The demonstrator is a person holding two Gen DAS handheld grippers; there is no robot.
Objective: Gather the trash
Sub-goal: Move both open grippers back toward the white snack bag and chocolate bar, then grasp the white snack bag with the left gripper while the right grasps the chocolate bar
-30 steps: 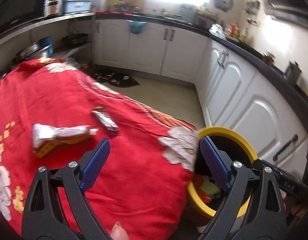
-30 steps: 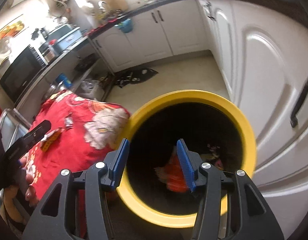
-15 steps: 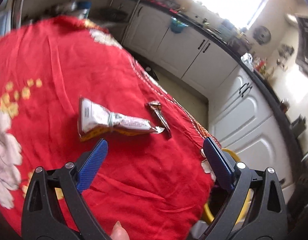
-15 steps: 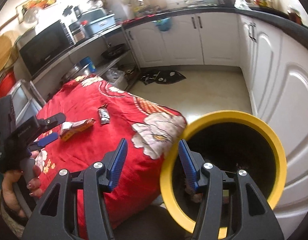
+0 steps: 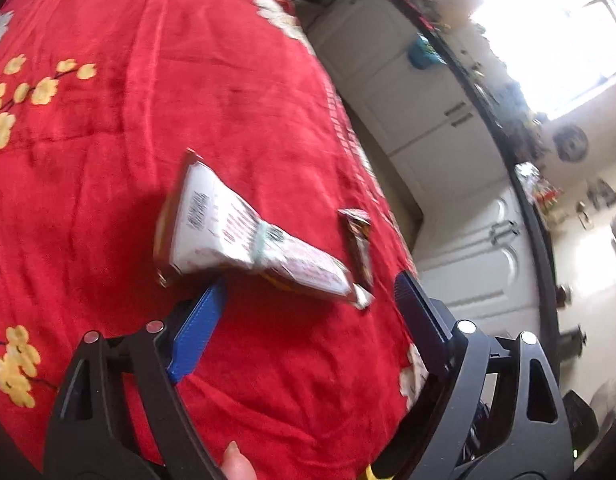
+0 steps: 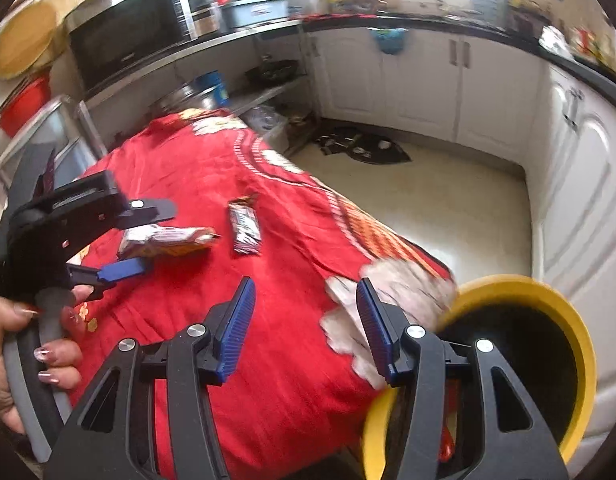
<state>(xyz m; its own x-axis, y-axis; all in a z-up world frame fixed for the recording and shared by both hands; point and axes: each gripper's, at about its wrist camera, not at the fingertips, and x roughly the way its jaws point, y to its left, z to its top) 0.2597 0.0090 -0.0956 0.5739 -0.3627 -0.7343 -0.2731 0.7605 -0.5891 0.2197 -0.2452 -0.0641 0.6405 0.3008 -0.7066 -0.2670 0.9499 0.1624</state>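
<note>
A white printed snack packet (image 5: 244, 236) tied with a rubber band lies on the red flowered cloth (image 5: 148, 100). A small dark wrapper (image 5: 357, 240) lies just right of it. My left gripper (image 5: 311, 296) is open and empty, its jaws straddling the packet's near end just short of it. In the right wrist view the left gripper (image 6: 144, 240) sits at the packet (image 6: 168, 238), with the dark wrapper (image 6: 246, 230) beside it. My right gripper (image 6: 304, 312) is open and empty above the cloth's near edge. The yellow-rimmed bin (image 6: 547, 292) stands to its right.
White kitchen cabinets (image 6: 419, 76) and a dark counter run along the back and right. A microwave (image 6: 124, 40) and shelves stand behind the table. A dark mat (image 6: 363, 148) lies on the floor. Some trash (image 6: 447, 440) shows inside the bin.
My left gripper has moved in over the table to the white packet. My right gripper has swung away from the bin's mouth toward the table.
</note>
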